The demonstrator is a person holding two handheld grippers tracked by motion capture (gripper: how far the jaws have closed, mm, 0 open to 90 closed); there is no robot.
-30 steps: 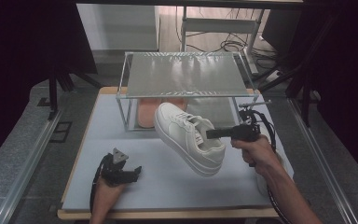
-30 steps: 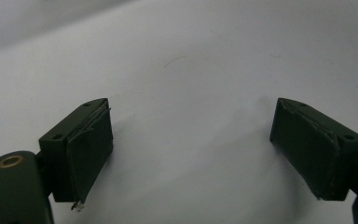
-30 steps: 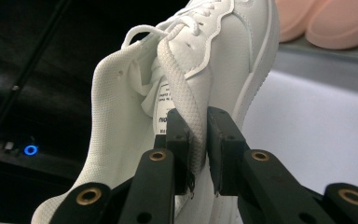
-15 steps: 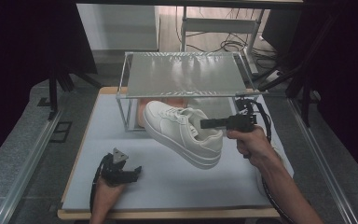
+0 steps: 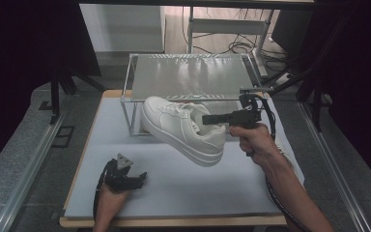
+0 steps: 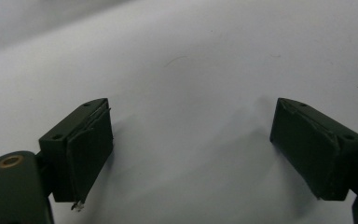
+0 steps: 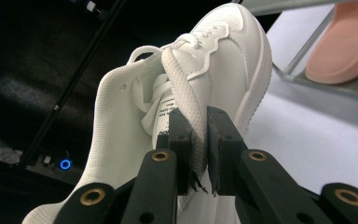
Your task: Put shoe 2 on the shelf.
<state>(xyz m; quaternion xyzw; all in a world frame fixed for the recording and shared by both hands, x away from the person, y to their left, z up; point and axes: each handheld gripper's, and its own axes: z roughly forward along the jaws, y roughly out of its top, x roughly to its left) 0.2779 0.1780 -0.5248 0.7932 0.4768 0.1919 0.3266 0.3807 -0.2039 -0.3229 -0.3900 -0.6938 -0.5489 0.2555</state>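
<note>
A white sneaker [image 5: 183,128] hangs tilted in the air in front of the metal-and-glass shelf rack [image 5: 193,77], toe toward the rack. My right gripper [image 5: 211,118] is shut on the collar of the sneaker [image 7: 214,70], its pads [image 7: 182,135] pinching the padded edge by the heel opening. My left gripper [image 5: 137,178] rests low on the white mat near the front left, held in a hand. In the left gripper view its pads [image 6: 91,149] stand wide apart over bare mat, so this gripper [image 6: 191,154] is open.
A pink shoe [image 7: 340,51] sits on the rack's lower level. The white mat [image 5: 174,188] covers the table. A metal rail [image 5: 24,169] runs along the left and cables [image 5: 232,46] lie on the floor behind the rack.
The right hand has lifted the sneaker and carried it left and toward the rack. The left gripper has stayed in place.
</note>
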